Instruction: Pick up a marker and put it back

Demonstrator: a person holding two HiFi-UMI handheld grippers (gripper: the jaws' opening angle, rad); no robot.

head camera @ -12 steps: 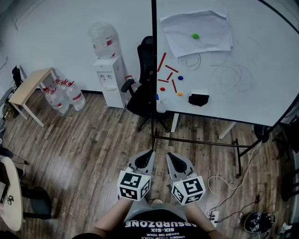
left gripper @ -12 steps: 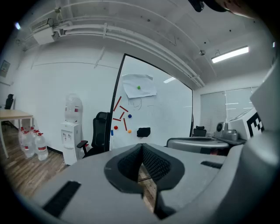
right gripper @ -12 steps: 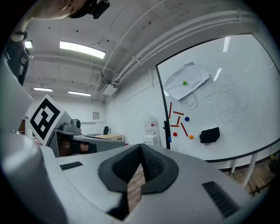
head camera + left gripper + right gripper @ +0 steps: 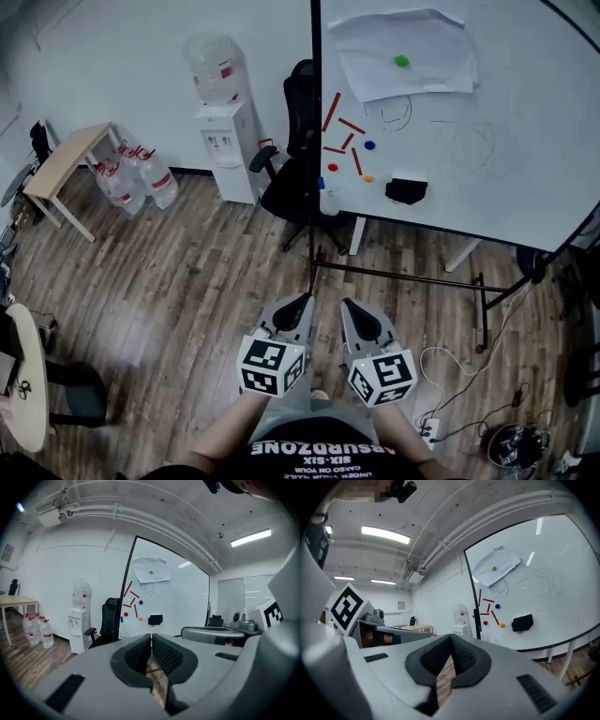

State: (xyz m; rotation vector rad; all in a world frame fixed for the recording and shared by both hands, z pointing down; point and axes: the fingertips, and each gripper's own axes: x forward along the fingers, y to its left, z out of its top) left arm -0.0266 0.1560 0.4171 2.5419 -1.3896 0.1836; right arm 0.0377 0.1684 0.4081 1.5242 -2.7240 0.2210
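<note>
Several red markers [image 4: 356, 161] stick to the whiteboard [image 4: 506, 141] among a blue, a red and an orange magnet, left of a black eraser [image 4: 406, 190]. Both gripper views show them far off: the markers [image 4: 135, 610] to the left gripper, the markers [image 4: 494, 617] to the right one. My left gripper [image 4: 302, 302] and right gripper [image 4: 349, 305] hang side by side close to my body, over the wooden floor, well short of the board. In each gripper view the pads meet at the tip, left gripper [image 4: 151, 635] and right gripper [image 4: 451, 637], with nothing between them.
A sheet of paper [image 4: 403, 52] is pinned by a green magnet at the board's top. A black office chair [image 4: 295, 178], a water dispenser [image 4: 228, 141] and spare bottles [image 4: 136, 178] stand left of the board. The board's stand bar [image 4: 403, 279] and floor cables [image 4: 450, 375] lie ahead right.
The head view has shifted slightly, so the board and furniture sit a little farther right and lower. Both grippers stay shut and side by side.
</note>
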